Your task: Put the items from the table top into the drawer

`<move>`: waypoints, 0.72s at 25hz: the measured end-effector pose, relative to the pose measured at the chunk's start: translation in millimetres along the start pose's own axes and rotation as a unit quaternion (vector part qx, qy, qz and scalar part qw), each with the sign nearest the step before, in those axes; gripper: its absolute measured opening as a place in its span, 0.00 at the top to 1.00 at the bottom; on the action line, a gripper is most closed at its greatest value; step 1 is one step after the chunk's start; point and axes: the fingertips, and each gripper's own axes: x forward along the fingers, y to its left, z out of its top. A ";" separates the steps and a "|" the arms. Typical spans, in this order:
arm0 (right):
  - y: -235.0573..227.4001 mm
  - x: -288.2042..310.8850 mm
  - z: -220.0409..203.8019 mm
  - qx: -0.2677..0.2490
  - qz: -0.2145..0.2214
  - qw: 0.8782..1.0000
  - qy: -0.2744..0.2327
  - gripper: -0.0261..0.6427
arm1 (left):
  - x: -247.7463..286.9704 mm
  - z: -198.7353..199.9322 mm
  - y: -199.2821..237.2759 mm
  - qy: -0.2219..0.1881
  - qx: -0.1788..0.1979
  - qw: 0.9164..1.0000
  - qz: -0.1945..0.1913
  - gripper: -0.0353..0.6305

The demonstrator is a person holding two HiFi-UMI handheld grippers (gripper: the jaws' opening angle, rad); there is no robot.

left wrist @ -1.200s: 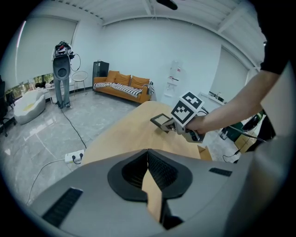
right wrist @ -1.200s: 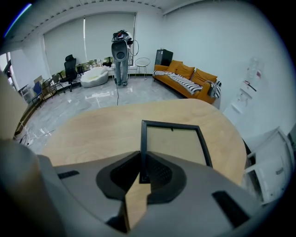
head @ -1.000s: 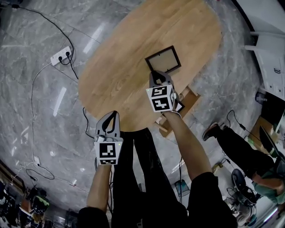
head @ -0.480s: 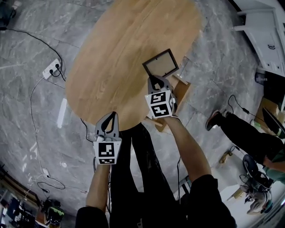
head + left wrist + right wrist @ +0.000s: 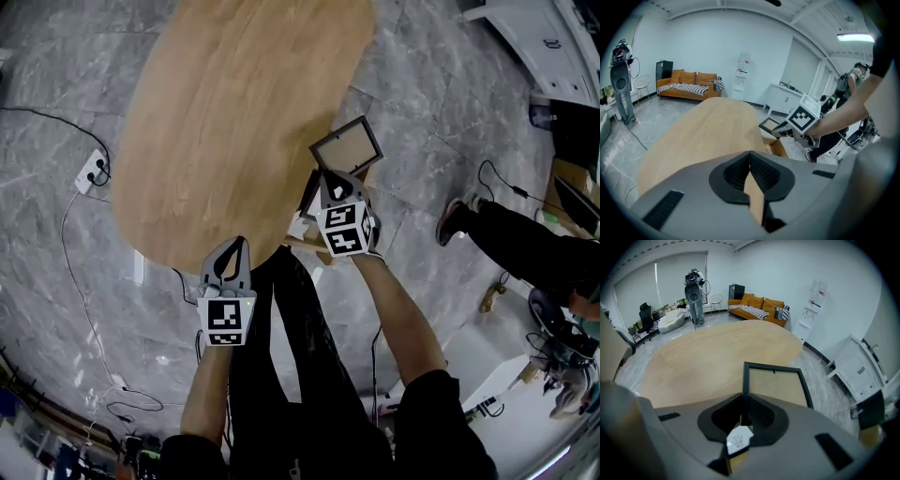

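My right gripper point(image 5: 324, 180) is shut on the near corner of a black picture frame point(image 5: 347, 146) and holds it in the air just past the right edge of the oval wooden table point(image 5: 216, 122). In the right gripper view the frame point(image 5: 776, 385) sticks out from the jaws, tilted, with its plain brown backing showing. Part of an open wooden drawer point(image 5: 777, 146) shows under the table's edge, below that gripper. Near the table's front edge my left gripper point(image 5: 234, 246) is shut with nothing in it; its tips point(image 5: 750, 154) meet.
A power strip point(image 5: 91, 171) and cables lie on the marble floor at the left. Another person's legs point(image 5: 506, 246) are on the right, with a white cabinet point(image 5: 553, 47) behind. An orange sofa point(image 5: 689, 83) stands beyond the table's far end.
The right gripper has carried the frame off the table top towards the right, past the table's edge. The left gripper has stayed shut and shifted along the table's front edge.
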 end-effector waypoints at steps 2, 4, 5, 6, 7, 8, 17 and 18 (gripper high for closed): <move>-6.4 -2.1 -16.6 0.008 -0.006 1.000 0.009 0.89 | 4.1 1.0 -4.7 0.004 0.009 1.000 -0.007 0.93; -12.2 -4.2 -30.8 0.014 -0.011 1.000 0.017 0.89 | 7.7 3.3 -9.6 0.006 0.015 1.000 -0.014 0.93; -14.5 -5.2 -37.4 0.015 -0.014 1.000 0.020 0.89 | 9.3 4.2 -12.2 0.008 0.018 1.000 -0.017 0.93; -15.9 -6.1 -43.7 0.017 -0.015 0.999 0.023 0.89 | 10.8 4.5 -15.0 0.009 0.021 1.000 -0.020 0.93; -16.3 -6.6 -49.8 0.017 -0.015 0.999 0.026 0.89 | 12.5 4.2 -17.7 0.011 0.024 0.999 -0.023 0.93; -15.8 -6.7 -55.8 0.017 -0.014 0.999 0.029 0.89 | 14.4 3.7 -20.3 0.013 0.027 0.999 -0.026 0.93; 24.1 1.7 -106.2 -0.081 0.028 0.994 0.063 0.89 | 24.9 -1.6 -42.1 0.028 0.043 0.998 -0.047 0.93; 30.5 3.7 -110.9 -0.089 0.038 0.993 0.067 0.89 | 26.0 -2.4 -43.3 0.030 0.043 0.997 -0.048 0.93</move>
